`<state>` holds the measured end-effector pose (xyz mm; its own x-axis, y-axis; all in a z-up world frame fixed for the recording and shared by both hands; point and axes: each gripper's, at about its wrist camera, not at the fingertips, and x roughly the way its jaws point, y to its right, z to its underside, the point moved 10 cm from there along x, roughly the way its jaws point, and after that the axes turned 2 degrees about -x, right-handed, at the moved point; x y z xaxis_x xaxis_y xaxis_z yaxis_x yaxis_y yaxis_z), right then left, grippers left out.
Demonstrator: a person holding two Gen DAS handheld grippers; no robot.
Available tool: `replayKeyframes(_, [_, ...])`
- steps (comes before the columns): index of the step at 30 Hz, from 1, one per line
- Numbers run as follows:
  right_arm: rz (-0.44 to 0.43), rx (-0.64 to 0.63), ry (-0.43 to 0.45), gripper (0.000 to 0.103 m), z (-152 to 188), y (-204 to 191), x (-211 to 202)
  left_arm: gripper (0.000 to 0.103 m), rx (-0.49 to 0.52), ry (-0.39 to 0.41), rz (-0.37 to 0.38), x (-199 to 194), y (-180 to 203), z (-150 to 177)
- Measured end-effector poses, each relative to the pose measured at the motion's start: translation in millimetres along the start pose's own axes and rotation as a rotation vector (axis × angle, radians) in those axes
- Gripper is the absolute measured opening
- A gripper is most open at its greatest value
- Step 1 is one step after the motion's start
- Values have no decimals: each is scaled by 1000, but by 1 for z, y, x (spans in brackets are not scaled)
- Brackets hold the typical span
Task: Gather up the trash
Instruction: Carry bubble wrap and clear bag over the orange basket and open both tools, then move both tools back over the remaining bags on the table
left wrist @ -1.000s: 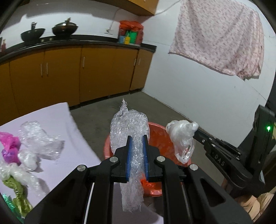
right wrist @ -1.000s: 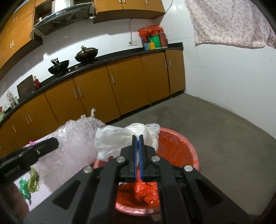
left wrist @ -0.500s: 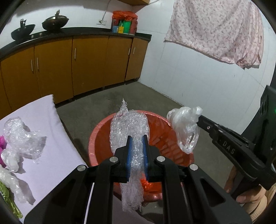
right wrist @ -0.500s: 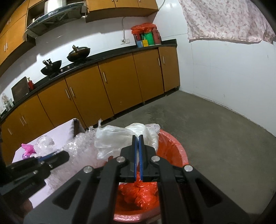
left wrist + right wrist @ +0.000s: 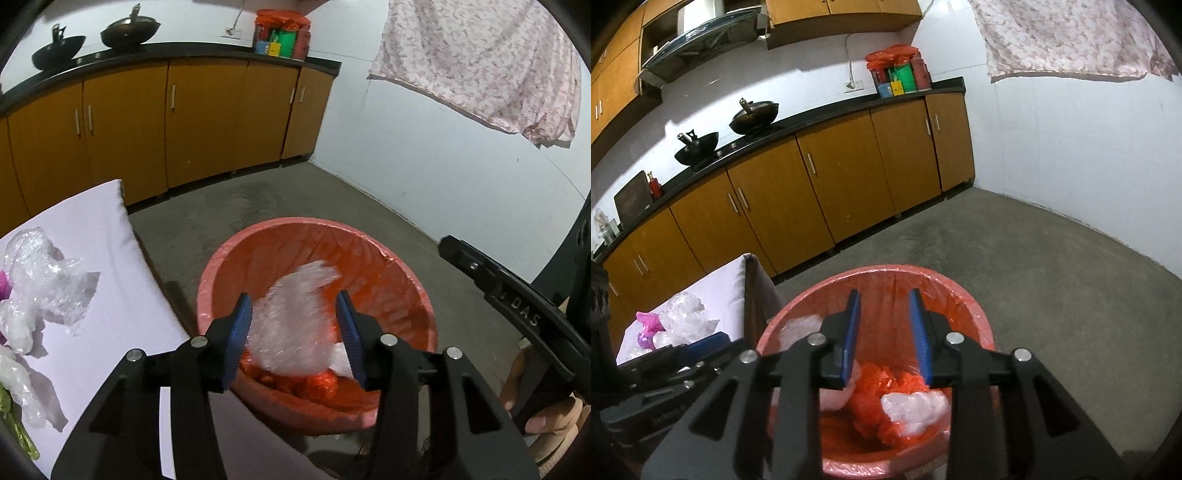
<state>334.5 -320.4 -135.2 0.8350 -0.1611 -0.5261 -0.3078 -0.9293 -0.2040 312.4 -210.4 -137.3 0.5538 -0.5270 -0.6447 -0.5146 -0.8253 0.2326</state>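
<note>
Both tools, left (image 5: 293, 325) and right (image 5: 884, 325), are opening over the bin (image 5: 413, 284), bubble wrap (image 5: 291, 325) dropping loose; more wrap (image 5: 40, 273) is waiting on the tabletop (image 5: 110, 280).

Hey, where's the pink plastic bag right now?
In the right wrist view, the pink plastic bag lies at the far left on the white table, beside clear bubble wrap, left of the red bin.
</note>
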Motion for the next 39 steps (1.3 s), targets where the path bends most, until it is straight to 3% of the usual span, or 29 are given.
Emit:
replayKeyframes(10, [8,-13,39,60,-5,-12,-17,61,-83,48,-91,-36,-45,5])
replayKeyframes(20, [-56,-51,43,63,-1,-56,-31,70,-148,113,-244,-94,-103,23])
replayKeyframes(30, [-151,-111,10,70,15,-121,-35,81,-244,176,-475,-174,-189,61])
replayKeyframes(36, [-219,-157,-30,71,34,-166,-36,83,-337,126,-618,-209,-245,108])
replayKeyframes(39, [-250,-189,-43,71,44,-189,-41,83,-386,88,-628,-213,-261,131])
